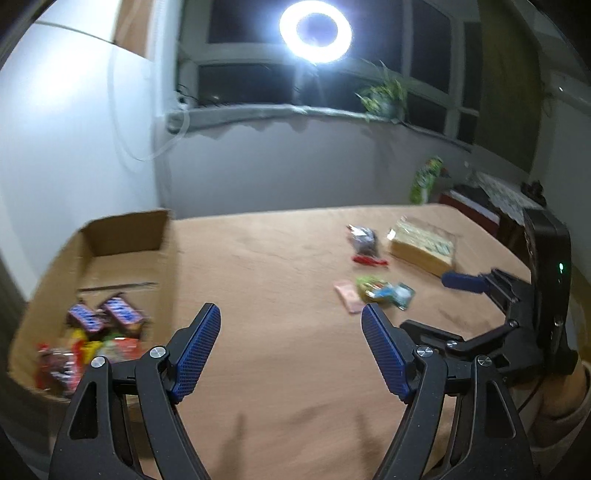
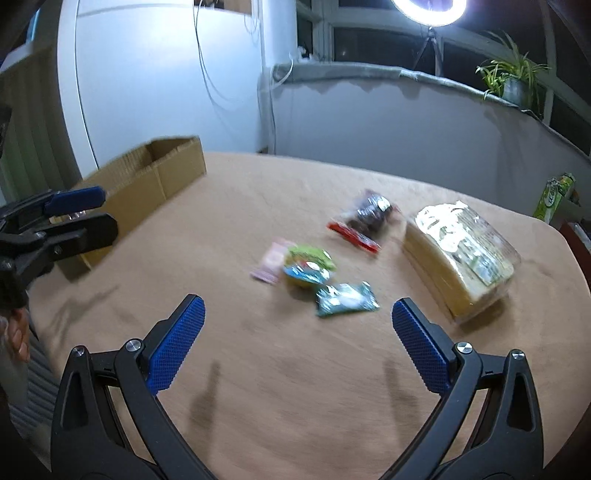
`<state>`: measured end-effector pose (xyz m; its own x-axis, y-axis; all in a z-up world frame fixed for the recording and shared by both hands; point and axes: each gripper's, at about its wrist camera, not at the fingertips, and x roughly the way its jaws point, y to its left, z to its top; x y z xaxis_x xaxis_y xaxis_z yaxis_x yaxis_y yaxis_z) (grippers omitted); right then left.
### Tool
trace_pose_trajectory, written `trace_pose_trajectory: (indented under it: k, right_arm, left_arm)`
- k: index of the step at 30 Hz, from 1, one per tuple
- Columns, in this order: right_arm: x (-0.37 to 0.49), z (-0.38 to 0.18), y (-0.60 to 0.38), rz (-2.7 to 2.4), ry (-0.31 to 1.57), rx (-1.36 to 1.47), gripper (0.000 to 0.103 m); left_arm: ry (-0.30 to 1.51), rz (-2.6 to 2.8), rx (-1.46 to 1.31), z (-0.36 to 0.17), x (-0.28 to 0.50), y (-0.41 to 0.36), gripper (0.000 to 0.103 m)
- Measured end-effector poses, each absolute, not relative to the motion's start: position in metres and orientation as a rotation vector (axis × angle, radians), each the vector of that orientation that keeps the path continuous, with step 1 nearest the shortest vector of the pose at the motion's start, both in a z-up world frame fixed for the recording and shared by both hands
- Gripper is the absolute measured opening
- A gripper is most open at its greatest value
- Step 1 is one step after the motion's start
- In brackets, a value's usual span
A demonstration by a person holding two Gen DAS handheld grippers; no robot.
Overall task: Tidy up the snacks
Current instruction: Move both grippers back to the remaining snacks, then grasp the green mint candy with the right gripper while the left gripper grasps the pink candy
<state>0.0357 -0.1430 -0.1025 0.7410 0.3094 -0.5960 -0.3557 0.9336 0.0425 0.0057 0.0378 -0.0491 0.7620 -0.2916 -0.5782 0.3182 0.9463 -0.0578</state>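
A cardboard box [image 1: 125,236] stands at the table's left and holds several snacks, among them two blue chocolate bars [image 1: 105,315]. It also shows in the right wrist view [image 2: 155,173]. Loose snacks lie on the tan table: a large yellow pack [image 2: 461,254], a dark bag with a red strip [image 2: 365,218], a pink bar [image 2: 271,262], a green-yellow packet [image 2: 308,267] and a teal packet [image 2: 345,301]. My left gripper [image 1: 291,317] is open and empty, right of the box. My right gripper [image 2: 297,306] is open and empty, just short of the teal packet.
A ring light [image 1: 315,31] glares above the windowsill with a potted plant [image 2: 513,79]. A green carton [image 2: 554,199] stands beyond the table's far right edge. A white wall runs behind the box.
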Motion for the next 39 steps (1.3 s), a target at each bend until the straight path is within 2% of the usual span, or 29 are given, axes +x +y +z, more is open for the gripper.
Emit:
trace_pose_trajectory:
  k: [14, 16, 17, 25, 28, 30, 33, 34, 36, 39]
  right_arm:
    - [0.093, -0.122, -0.169, 0.475, 0.809, -0.126, 0.103]
    - [0.099, -0.124, -0.167, 0.491, 0.828, -0.14, 0.094]
    - [0.101, -0.126, -0.165, 0.504, 0.839, -0.145, 0.087]
    - [0.107, -0.124, -0.17, 0.511, 0.833, -0.17, 0.068]
    - [0.105, -0.123, -0.173, 0.511, 0.827, -0.17, 0.054]
    - [0.103, -0.123, -0.175, 0.509, 0.823, -0.17, 0.044]
    - [0.1, -0.122, -0.18, 0.511, 0.819, -0.163, 0.042]
    - [0.099, -0.122, -0.181, 0.511, 0.818, -0.162, 0.041]
    - [0.097, -0.122, -0.181, 0.516, 0.815, -0.159, 0.036]
    - [0.095, -0.121, -0.183, 0.514, 0.809, -0.161, 0.034]
  left_arm:
    - [0.857, -0.361, 0.135, -0.102, 0.068, -0.024, 0.079]
    - [0.863, -0.365, 0.143, -0.103, 0.071, -0.03, 0.079]
    - [0.864, -0.368, 0.151, -0.104, 0.073, -0.033, 0.079]
    - [0.895, -0.371, 0.15, -0.108, 0.088, -0.044, 0.079]
    - [0.902, -0.389, 0.166, -0.109, 0.09, -0.05, 0.078]
    - [0.902, -0.402, 0.175, -0.108, 0.092, -0.053, 0.074]
    - [0.894, -0.409, 0.18, -0.108, 0.093, -0.054, 0.06]
    - [0.892, -0.409, 0.174, -0.107, 0.094, -0.052, 0.053]
    - [0.889, -0.407, 0.161, -0.107, 0.095, -0.049, 0.044]
    - [0.887, -0.41, 0.155, -0.106, 0.097, -0.045, 0.027]
